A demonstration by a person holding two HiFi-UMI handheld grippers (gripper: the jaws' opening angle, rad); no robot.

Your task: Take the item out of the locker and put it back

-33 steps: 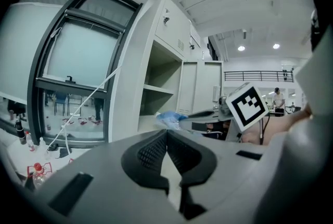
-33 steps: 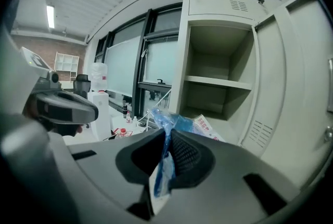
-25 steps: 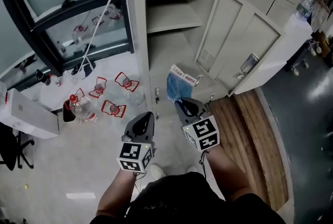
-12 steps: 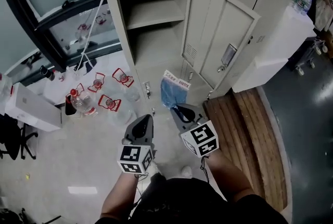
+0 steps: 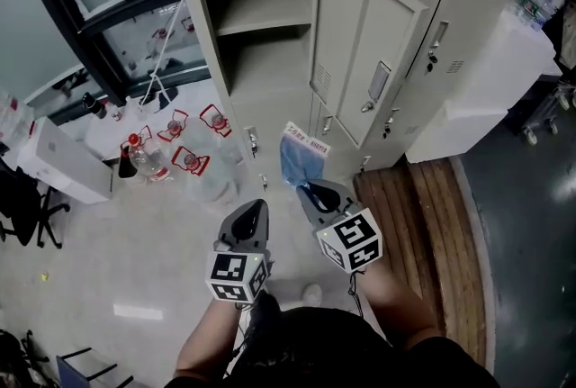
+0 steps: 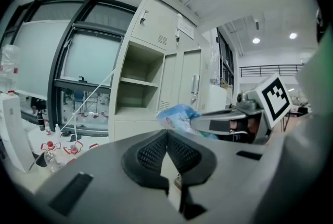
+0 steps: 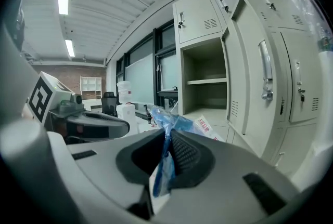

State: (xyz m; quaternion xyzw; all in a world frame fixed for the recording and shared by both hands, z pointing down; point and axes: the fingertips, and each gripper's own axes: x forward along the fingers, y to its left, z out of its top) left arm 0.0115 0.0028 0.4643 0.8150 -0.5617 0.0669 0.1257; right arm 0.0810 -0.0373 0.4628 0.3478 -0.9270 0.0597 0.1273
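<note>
A blue plastic packet with a white label hangs from my right gripper, whose jaws are shut on its edge; in the right gripper view the blue film is pinched between the pads. My left gripper sits beside it, shut, with nothing between its pads; the packet shows to its right there. The grey locker stands ahead with its door swung open and an inner shelf; both compartments look bare. Both grippers are well back from the locker opening.
Several clear bottles with red handles stand on the floor left of the locker, near a white box and a dark window frame. A wooden pallet lies to the right, behind it a white cabinet.
Both grippers, the packet still in the right one, have drawn back from the locker; the locker now sits farther away and more of the floor and bottles shows.
</note>
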